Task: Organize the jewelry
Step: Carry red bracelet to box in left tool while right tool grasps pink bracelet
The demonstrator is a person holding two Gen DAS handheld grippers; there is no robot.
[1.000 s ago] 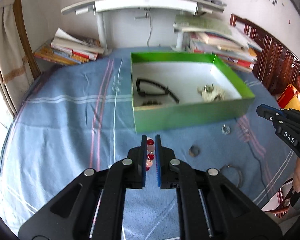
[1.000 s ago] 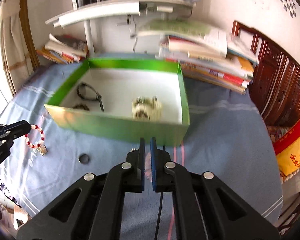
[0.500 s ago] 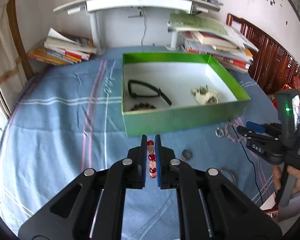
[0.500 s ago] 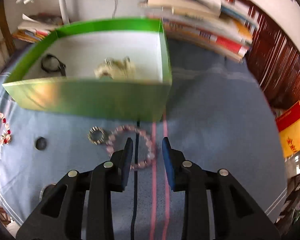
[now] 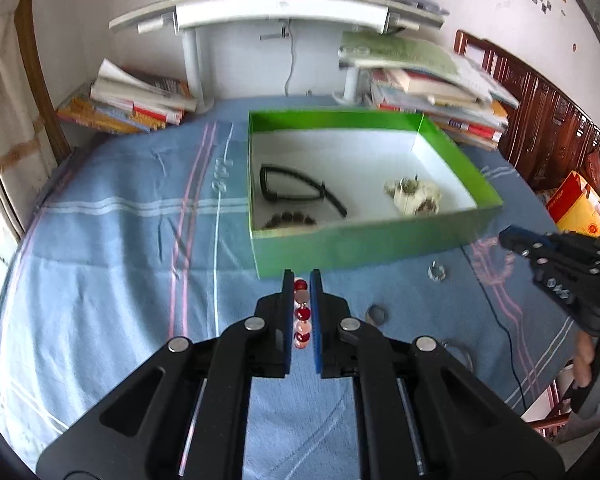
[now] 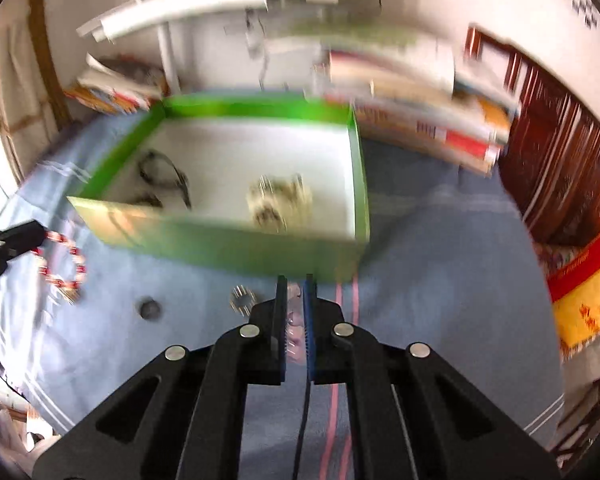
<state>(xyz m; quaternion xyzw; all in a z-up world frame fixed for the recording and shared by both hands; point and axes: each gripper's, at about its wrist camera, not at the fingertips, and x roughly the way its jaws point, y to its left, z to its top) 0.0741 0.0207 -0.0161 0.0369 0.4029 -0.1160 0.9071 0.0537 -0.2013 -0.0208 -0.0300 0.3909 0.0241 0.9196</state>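
left gripper [image 5: 301, 280] pinching red-and-white bead bracelet [image 5: 302, 314], above the blue cloth [image 5: 120, 260] in front of the green box [image 5: 360, 240]. right gripper [image 6: 295, 288] clamped on pink bead bracelet [image 6: 294, 326]. small ring [image 5: 437, 271] beside box; black band [image 5: 296, 190] inside.

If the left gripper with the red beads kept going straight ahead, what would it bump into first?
Most likely the near wall of the green box. The left gripper, shut on the red bead bracelet, points right at it, though depth is hard to judge.
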